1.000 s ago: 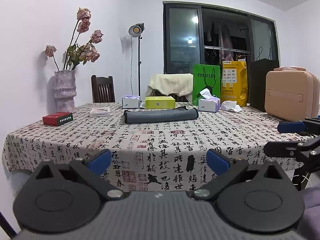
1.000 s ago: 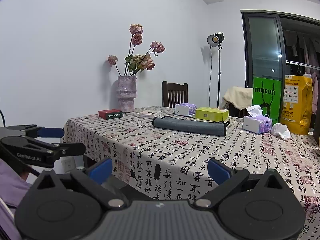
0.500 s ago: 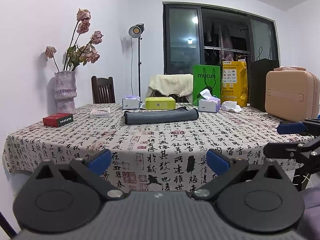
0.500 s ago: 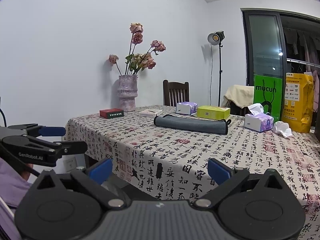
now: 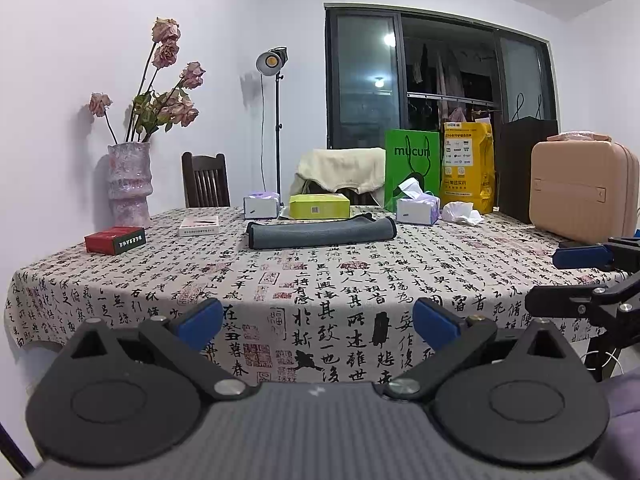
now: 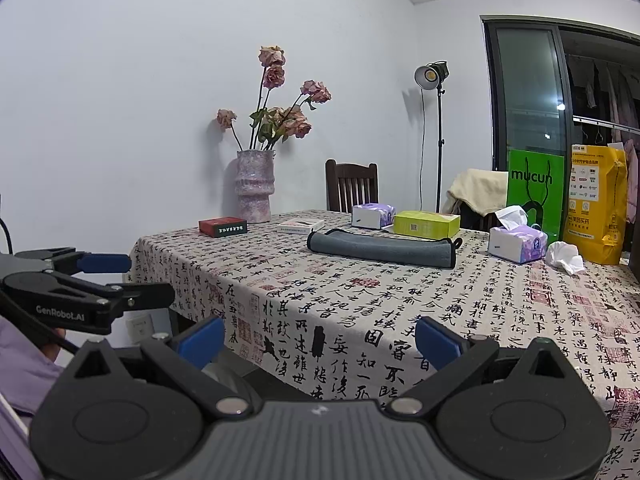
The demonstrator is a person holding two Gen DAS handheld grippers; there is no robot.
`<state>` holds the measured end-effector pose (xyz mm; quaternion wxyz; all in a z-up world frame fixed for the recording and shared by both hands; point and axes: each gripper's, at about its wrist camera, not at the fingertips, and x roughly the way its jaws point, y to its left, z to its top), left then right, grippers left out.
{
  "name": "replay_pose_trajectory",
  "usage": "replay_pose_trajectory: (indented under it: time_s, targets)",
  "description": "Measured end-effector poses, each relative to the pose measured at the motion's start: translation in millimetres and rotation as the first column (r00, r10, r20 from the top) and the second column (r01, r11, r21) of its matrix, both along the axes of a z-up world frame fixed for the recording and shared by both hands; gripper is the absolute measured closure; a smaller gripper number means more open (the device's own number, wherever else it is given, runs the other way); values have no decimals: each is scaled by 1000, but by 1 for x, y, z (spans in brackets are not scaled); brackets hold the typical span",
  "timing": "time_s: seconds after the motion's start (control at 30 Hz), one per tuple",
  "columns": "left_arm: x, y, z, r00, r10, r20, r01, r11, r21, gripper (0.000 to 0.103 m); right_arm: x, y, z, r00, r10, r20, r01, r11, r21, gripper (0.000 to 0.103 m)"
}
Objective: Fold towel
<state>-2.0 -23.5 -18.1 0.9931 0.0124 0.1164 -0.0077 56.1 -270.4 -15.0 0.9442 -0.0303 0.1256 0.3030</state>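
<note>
A dark grey towel (image 5: pixel 320 233) lies folded into a long narrow strip near the far middle of the table; it also shows in the right wrist view (image 6: pixel 382 247). My left gripper (image 5: pixel 318 322) is open and empty, held in front of the table's near edge, well short of the towel. My right gripper (image 6: pixel 318 338) is open and empty, off the table's near corner. Each gripper shows in the other's view: the right one (image 5: pixel 584 276) at the far right, the left one (image 6: pixel 104 280) at the far left.
The table (image 5: pixel 360 280) has a calligraphy-print cloth. On it stand a vase of dried roses (image 5: pixel 130 184), a red box (image 5: pixel 115 240), a white booklet (image 5: pixel 199 226), tissue boxes (image 5: pixel 417 210), a yellow-green box (image 5: pixel 319 206), bags and a pink case (image 5: pixel 582 190). A chair (image 5: pixel 205 184) stands behind.
Almost nothing has moved. The right wrist view has shifted slightly, so the table sits a touch nearer and more to the right. Both grippers stay open.
</note>
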Motion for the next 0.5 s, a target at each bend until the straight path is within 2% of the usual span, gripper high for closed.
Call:
replay_pose_trajectory:
  time_s: [0.5]
  targets:
    - [1, 0, 4, 1000, 1, 5, -1, 1000, 5, 0, 0, 0, 1, 1000, -2, 0, 2, 1000, 1, 1]
